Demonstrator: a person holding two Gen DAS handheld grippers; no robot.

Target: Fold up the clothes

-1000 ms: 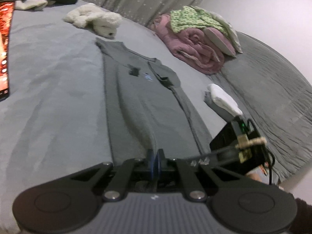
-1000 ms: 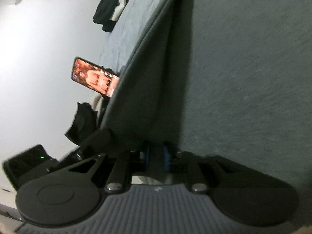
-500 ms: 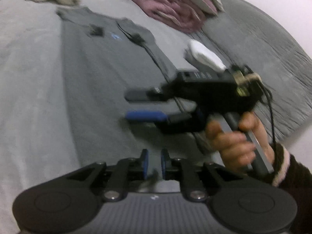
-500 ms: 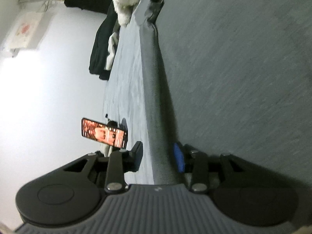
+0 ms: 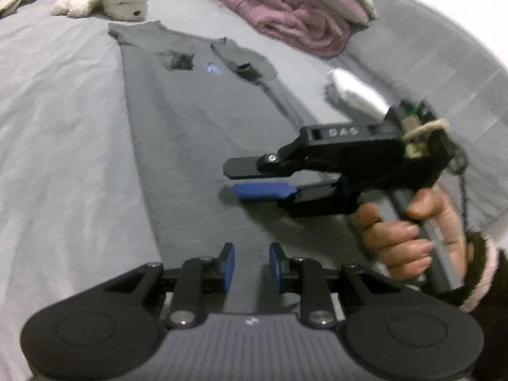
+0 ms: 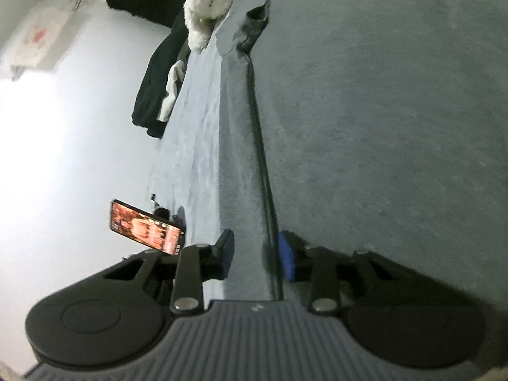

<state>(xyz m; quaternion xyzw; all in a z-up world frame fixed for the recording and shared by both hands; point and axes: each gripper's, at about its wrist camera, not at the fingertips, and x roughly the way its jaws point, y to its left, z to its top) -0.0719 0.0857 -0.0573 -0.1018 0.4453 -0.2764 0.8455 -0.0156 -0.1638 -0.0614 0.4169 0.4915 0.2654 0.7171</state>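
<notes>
Left gripper (image 5: 251,267) just opened, jaws slightly apart above grey shirt (image 5: 197,133), gripping nothing. Right gripper (image 5: 258,179) narrowing, empty, beside shirt's edge. Shirt flat, lengthwise-folded, on bed (image 5: 57,127).

Pink blanket roll (image 5: 295,28): top cut by upper frame edge. Sleeve (image 5: 476,273): runs off the right edge. Phone (image 6: 146,228): screen content too small to read. Grey garment (image 5: 203,133): near hem hidden behind gripper body
</notes>
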